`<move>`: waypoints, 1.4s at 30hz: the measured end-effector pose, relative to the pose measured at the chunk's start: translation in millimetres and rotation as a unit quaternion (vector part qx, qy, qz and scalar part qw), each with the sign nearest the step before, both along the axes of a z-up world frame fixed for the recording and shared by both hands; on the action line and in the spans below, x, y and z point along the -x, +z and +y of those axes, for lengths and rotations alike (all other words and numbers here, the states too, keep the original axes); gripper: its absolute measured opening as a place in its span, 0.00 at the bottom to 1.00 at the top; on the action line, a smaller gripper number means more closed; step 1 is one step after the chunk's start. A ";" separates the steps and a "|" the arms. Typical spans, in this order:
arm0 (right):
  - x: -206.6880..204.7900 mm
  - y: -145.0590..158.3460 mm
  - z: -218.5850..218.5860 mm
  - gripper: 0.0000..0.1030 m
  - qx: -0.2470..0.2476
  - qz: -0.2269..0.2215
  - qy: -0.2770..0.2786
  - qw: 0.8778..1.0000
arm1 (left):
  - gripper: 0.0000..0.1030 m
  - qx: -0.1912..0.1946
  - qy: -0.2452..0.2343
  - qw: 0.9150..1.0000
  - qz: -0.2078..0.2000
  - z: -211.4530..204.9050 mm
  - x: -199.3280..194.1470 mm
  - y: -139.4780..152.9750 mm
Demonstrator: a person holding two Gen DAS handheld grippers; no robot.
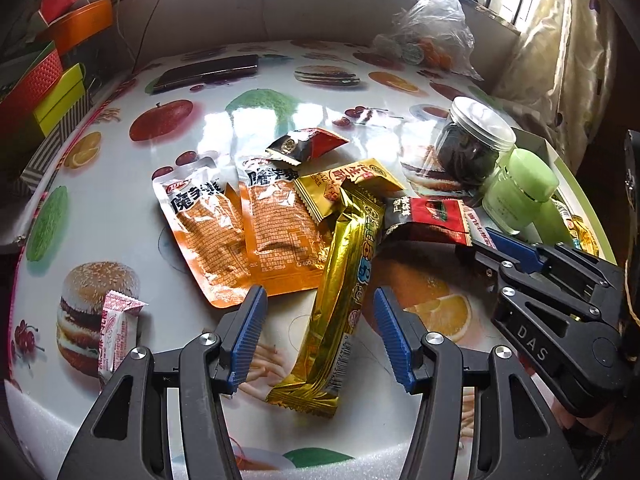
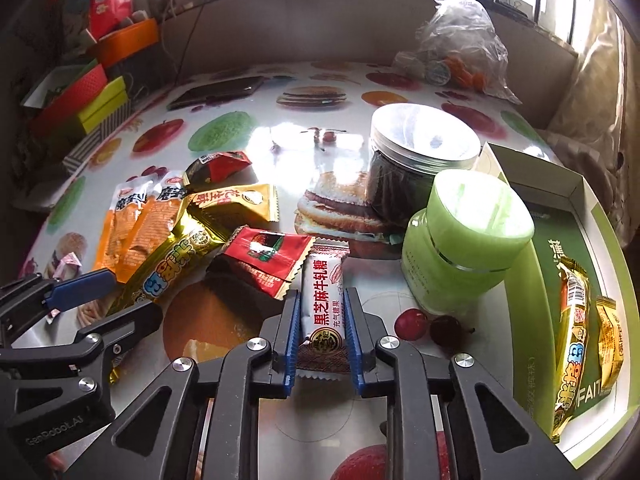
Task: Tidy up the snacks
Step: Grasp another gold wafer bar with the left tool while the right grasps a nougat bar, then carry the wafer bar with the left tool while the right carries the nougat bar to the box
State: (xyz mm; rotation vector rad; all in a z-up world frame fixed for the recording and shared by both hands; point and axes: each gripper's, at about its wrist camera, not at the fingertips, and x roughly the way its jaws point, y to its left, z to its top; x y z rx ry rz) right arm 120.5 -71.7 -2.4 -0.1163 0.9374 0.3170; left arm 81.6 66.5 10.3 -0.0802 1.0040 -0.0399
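Pinching a white nougat packet by its long edges, the right hand-held gripper holds it lengthwise, pointing away, on the glossy food-print surface. The left hand-held gripper gapes, straddling a crinkled gold foil bar lying lengthwise.

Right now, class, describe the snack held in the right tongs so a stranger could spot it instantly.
Start at the big green-lidded jar on the food-print table. Just left of it, the right tongs pinch a small white candy packet. Unlike the red, gold and orange wrappers beside it, it is white with red characters running lengthwise.
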 end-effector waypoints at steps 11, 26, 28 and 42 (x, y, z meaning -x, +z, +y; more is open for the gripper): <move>20.3 0.5 -24.8 0.18 -0.023 0.012 -0.013 1.000 | 0.55 -0.029 -0.010 1.000 0.000 -13.3 -11.7 -2.8; 31.4 0.8 -39.3 0.18 -0.039 0.016 -0.022 0.999 | 0.28 -0.057 -0.003 0.998 -0.004 -21.5 -13.2 -4.7; 32.6 0.9 -40.0 0.18 -0.040 0.016 -0.023 0.999 | 0.27 -0.055 -0.002 0.998 -0.004 -21.3 -12.8 -4.4; 37.3 5.6 -40.7 0.18 -0.045 0.008 -0.020 0.999 | 0.23 -0.038 0.002 0.999 -0.011 -21.0 -2.6 1.3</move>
